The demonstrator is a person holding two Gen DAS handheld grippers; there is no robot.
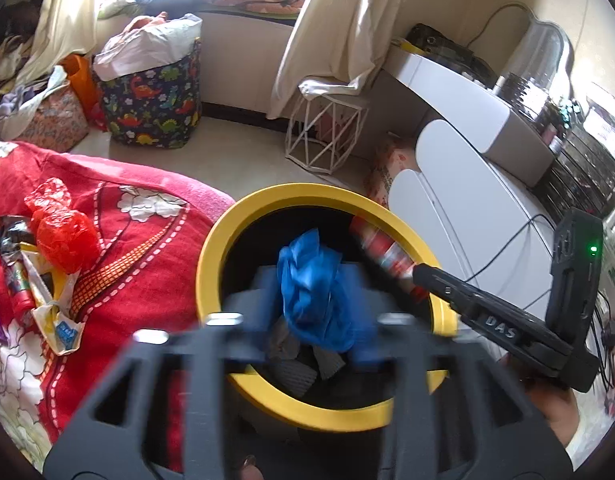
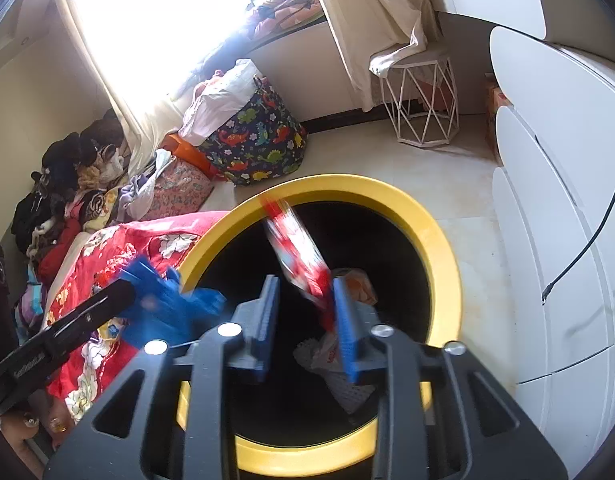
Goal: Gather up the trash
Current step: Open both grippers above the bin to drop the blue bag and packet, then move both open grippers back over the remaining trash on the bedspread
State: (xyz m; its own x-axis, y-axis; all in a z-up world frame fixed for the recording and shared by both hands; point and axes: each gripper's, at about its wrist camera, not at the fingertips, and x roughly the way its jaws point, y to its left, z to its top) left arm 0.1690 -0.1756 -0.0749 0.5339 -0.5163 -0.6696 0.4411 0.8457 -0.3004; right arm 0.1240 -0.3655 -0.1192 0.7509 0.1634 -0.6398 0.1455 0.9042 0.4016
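Observation:
A round bin with a yellow rim [image 1: 307, 196] [image 2: 427, 220] stands on the floor beside the bed. In the left wrist view my left gripper [image 1: 313, 312] hangs over its mouth with the jaws apart; a crumpled blue plastic bag [image 1: 311, 288] sits loosely between the fingers, blurred. My right gripper [image 2: 307, 304] is also over the bin, its blue pads apart. A blurred red-and-white wrapper [image 2: 295, 248] [image 1: 379, 248] lies against its right finger only, with a clear gap to the left pad. The blue bag [image 2: 167, 304] also shows at the left gripper's tip.
Paper and plastic scraps [image 2: 331, 356] lie inside the bin. On the red flowered blanket [image 1: 119, 248] rest a red plastic bag [image 1: 63, 236] and several wrappers [image 1: 47, 300]. A dinosaur-print basket [image 1: 155, 100], a white wire stool [image 1: 323, 136] and a white cabinet [image 1: 467, 200] stand around.

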